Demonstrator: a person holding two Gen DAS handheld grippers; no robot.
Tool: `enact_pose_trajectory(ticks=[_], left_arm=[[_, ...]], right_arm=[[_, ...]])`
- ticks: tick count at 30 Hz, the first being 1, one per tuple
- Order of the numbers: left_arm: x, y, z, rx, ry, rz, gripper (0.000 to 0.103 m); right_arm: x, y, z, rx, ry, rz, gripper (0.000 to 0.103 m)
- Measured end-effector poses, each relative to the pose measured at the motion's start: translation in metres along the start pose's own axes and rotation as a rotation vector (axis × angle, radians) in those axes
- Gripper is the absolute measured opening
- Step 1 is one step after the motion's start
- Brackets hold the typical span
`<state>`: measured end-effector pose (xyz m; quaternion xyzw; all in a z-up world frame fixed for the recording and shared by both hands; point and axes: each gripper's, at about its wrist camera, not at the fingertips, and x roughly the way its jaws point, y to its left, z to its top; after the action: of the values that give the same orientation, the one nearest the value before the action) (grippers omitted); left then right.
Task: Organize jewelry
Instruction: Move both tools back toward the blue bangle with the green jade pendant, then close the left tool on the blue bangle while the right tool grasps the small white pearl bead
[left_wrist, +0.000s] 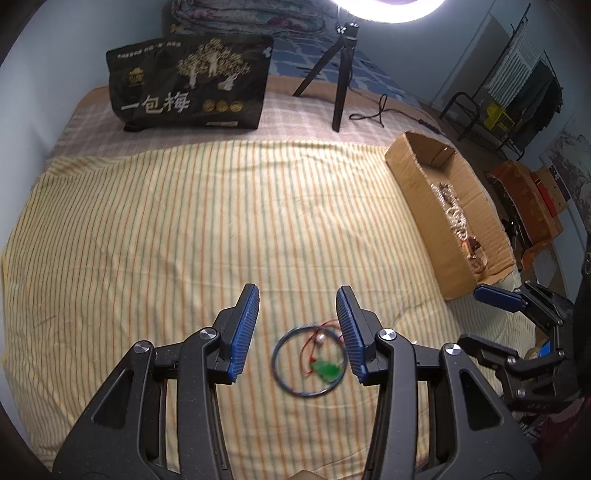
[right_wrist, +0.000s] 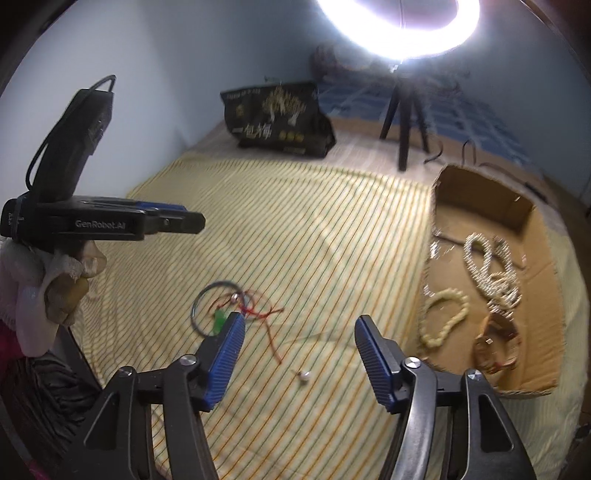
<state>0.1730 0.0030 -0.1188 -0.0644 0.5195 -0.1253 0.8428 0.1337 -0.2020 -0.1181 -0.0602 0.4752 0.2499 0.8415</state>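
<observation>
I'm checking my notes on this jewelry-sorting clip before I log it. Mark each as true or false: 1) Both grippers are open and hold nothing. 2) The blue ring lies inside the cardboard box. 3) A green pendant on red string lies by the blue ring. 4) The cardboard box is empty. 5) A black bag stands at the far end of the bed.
1) True: the left gripper and right gripper are open and empty.
2) False: the blue ring lies on the striped sheet, outside the cardboard box.
3) True: the green pendant lies within the ring.
4) False: it holds bead strands.
5) True: the black bag.
</observation>
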Motion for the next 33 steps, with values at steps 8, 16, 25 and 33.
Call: enact_pose_trajectory(ticks=[8, 16, 25, 33], left_arm=[[0.02, 0.022, -0.026, -0.017, 0.096, 0.004, 0.032], [0.044, 0.016, -0.04, -0.002, 0.171, 0.003, 0.025], [0.063, 0.011, -0.049, 0.027, 0.205, 0.052, 0.017], [0.072, 0.006, -0.052, 0.064, 0.196, 0.084, 0.013]], right_arm=[[0.025, 0.008, -0.025, -0.045, 0.119, 0.012, 0.041], [0.037, 0.004, -0.036, -0.045, 0.164, -0.023, 0.037], [0.042, 0.002, -0.042, -0.044, 0.18, -0.032, 0.034], [0.054, 0.008, -0.041, -0.07, 0.197, -0.056, 0.03]])
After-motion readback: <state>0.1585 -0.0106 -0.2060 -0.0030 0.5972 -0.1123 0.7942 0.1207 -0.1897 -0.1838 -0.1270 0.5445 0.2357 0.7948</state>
